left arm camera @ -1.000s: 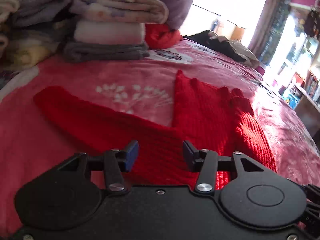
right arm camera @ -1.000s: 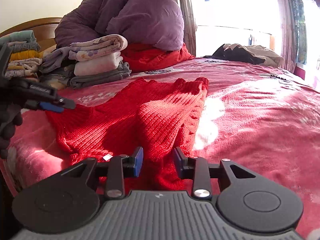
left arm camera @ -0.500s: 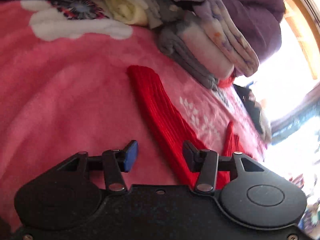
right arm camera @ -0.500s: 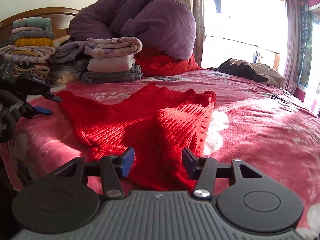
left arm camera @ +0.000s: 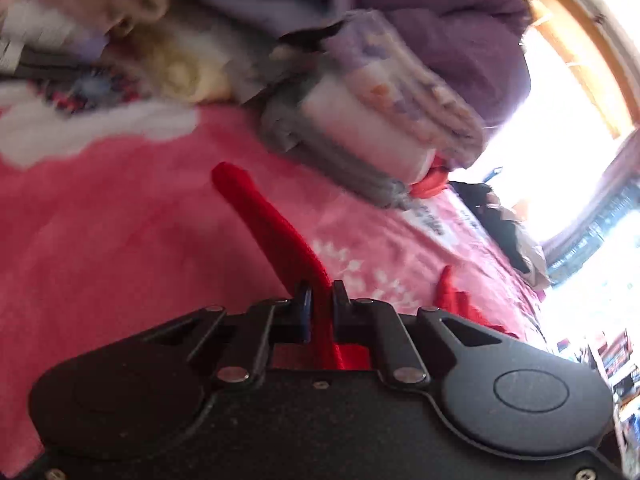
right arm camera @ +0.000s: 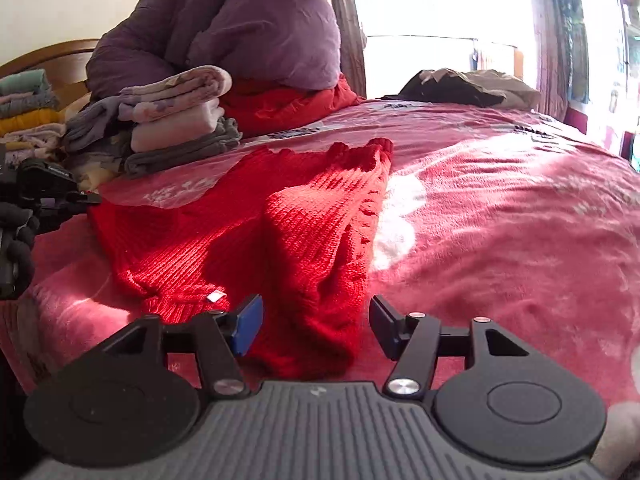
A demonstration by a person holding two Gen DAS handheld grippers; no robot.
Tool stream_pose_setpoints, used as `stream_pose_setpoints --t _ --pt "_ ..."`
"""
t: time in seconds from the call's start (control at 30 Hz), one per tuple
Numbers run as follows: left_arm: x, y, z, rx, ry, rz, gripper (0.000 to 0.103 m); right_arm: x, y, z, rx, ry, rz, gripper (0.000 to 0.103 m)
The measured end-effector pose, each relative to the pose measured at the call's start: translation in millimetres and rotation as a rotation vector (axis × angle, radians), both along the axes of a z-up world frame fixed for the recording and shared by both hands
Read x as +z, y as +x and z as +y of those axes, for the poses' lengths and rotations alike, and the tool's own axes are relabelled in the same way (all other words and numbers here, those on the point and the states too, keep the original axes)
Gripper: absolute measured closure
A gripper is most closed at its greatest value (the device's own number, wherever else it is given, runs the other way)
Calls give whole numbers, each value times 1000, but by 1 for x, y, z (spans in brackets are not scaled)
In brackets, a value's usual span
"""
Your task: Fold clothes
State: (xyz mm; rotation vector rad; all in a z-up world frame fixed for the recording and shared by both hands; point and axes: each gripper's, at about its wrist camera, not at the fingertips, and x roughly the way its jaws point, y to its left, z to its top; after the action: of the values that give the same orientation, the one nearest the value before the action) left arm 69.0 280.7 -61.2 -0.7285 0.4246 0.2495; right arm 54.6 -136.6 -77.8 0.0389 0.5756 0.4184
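Left gripper (left arm camera: 319,297) clenched on red sweater (right arm camera: 256,232) sleeve (cuff blurred), right gripper (right arm camera: 316,322) spread wide over hem

Open pink bedspread (right arm camera: 500,216) is offered to the right of the red sweater (right arm camera: 280,220), while passage toward the headboard is blocked by the stack of folded clothes (right arm camera: 176,120), the purple duvet (right arm camera: 240,36) and, further right, dark garments (right arm camera: 460,86).

Your bed (right arm camera: 500,208), under its pink floral blanket, carries the red sweater (right arm camera: 256,236), a stack of folded clothes (right arm camera: 176,120), a purple duvet (right arm camera: 240,36) and dark clothes (right arm camera: 460,88).
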Motion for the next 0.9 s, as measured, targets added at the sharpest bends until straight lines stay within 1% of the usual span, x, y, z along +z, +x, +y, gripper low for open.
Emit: stream_pose_setpoints --t 0.03,0.13,0.27,0.4,0.5,0.63,0.73,0.9 --pt "5 -1 -6 -18 28 -22 96 -2 3 -4 -14 20 12 43" --pt "20 -1 -36 -99 145 -82 96 -7 10 -15 -48 83 50 43" --pt "35 5 -85 -220 328 -140 96 -10 18 -28 -79 190 93 43" --pt "44 8 -132 -324 445 -188 96 -11 23 -39 -102 300 116 43" --pt "47 15 -161 -394 479 -210 97 -14 27 -50 -104 406 132 43" --pt "49 27 -197 -470 490 -223 97 -17 31 -63 -106 547 154 42" --pt "48 33 -227 -536 530 -230 97 -20 34 -74 -83 669 171 38" --pt "38 37 -276 -661 590 -217 97 -18 37 -94 -75 819 154 34"
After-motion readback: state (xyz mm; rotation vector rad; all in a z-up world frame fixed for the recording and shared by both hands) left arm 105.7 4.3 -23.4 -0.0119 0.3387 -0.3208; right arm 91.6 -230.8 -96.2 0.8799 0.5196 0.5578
